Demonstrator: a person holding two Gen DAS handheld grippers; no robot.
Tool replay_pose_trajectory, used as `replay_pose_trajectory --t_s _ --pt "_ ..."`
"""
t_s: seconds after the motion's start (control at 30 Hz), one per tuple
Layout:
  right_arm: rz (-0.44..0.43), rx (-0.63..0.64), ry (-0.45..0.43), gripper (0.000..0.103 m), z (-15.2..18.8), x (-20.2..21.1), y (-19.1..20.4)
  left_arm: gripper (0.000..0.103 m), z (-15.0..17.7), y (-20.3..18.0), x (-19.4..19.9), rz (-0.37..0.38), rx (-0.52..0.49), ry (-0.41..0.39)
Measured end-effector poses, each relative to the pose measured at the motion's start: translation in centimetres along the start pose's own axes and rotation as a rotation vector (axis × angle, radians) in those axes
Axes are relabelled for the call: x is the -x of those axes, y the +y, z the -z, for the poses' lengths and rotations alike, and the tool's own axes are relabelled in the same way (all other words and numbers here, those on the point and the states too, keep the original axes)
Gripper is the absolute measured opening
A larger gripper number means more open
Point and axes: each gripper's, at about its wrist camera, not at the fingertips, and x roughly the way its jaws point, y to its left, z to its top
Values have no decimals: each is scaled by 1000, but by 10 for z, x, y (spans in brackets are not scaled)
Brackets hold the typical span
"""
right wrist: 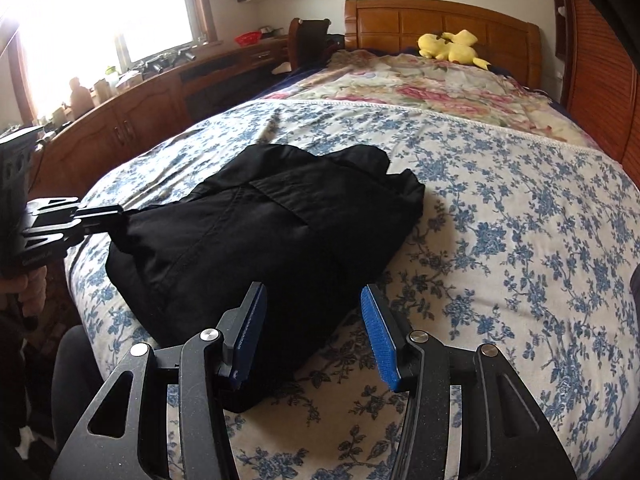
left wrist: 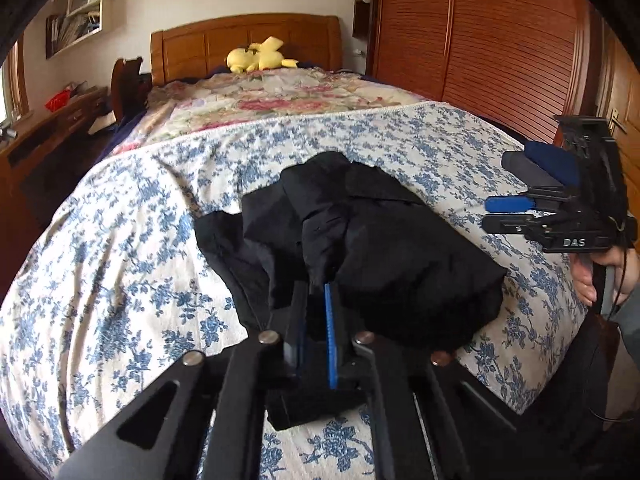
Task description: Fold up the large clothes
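Black gripper point(right wrist: 312, 340) frames, blue pads — silver rivets

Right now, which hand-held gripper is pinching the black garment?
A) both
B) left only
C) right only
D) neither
B: the left hand-held gripper is clamped shut on a fold of the black garment, while the right hand-held gripper hangs open at its near edge, blue pads apart and pressing on nothing.
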Motion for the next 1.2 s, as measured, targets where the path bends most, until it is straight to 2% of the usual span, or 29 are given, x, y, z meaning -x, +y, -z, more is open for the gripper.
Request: replay_pose_trajectory --t_s 0.1,0.2,0.3,0.43,0.57,0.67,0.77,1.0,1.2 --pt "-15 13 -10 50 -8 -3 11 4 0 0 30 -21 23 -72" --pt "-49 23 -32 50 -18 -4 25 4 12 5 56 -43 47 -101" --pt "-94 49 -41 50 -26 -7 44 4 38 12 61 -91 59 -74" --pt "-161 86 -17 50 -28 -20 71 4 72 26 51 -90 121 -12" --pt "-189 122 46 50 -14 -39 88 4 86 30 40 -96 145 12" --pt "-134 160 123 51 13 -63 94 4 90 27 30 -89 143 31" --pt "-153 128 114 51 27 -72 88 4 93 25 25 -100 134 39" --pt "-153 112 120 50 22 -66 87 7 89 22 29 -121 131 33" --pt "-105 107 66 50 18 -40 75 8 87 20 31 -137 126 40"
